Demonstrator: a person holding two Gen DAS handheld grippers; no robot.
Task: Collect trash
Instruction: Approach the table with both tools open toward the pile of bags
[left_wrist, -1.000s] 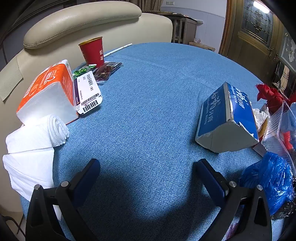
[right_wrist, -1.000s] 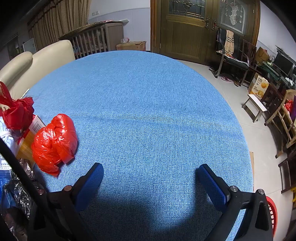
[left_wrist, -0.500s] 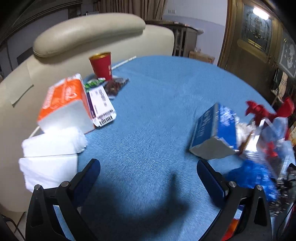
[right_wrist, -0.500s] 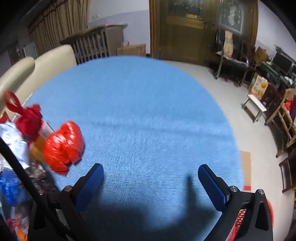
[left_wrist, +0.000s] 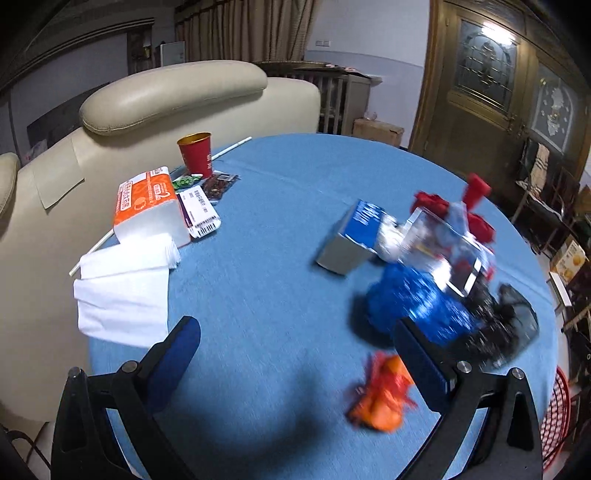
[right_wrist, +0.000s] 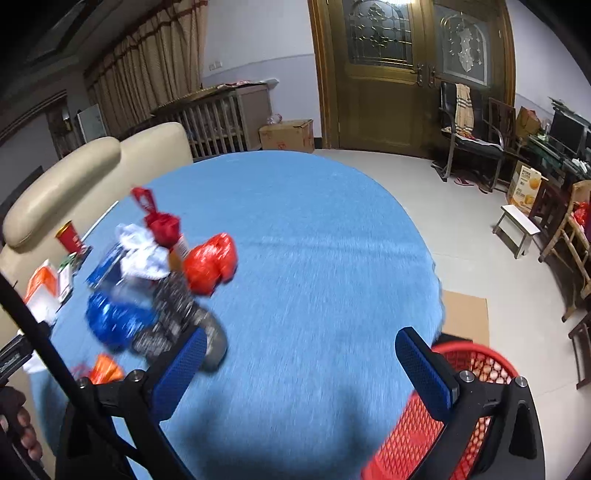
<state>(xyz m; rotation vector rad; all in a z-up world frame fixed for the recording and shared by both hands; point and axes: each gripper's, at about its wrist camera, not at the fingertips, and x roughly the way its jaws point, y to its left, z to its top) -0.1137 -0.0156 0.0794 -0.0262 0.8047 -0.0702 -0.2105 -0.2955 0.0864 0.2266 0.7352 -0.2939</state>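
A heap of trash lies on the round blue table (left_wrist: 280, 229): a blue carton (left_wrist: 351, 232), a blue plastic bag (left_wrist: 413, 299), a clear plastic box (left_wrist: 443, 240), red bags (left_wrist: 476, 218), a black bag (left_wrist: 509, 325) and an orange wrapper (left_wrist: 380, 395). My left gripper (left_wrist: 295, 354) is open and empty, above the table's near side, left of the heap. My right gripper (right_wrist: 299, 365) is open and empty above the table's near right edge; the red bag (right_wrist: 210, 262) and blue bag (right_wrist: 114, 317) lie to its left. A red mesh basket (right_wrist: 469, 373) stands on the floor beside the table.
A red cup (left_wrist: 195, 153), an orange tissue pack (left_wrist: 147, 206), white paper towels (left_wrist: 125, 291) and flat wrappers (left_wrist: 199, 210) lie at the table's left. A cream sofa (left_wrist: 166, 96) stands behind. Chairs (right_wrist: 469, 136), a stool (right_wrist: 517, 229) and cardboard (right_wrist: 465, 317) are on the floor to the right.
Both grippers have pulled back and up from the table, so the views now take in the whole heap, the orange wrapper and the red basket. Both stay open.
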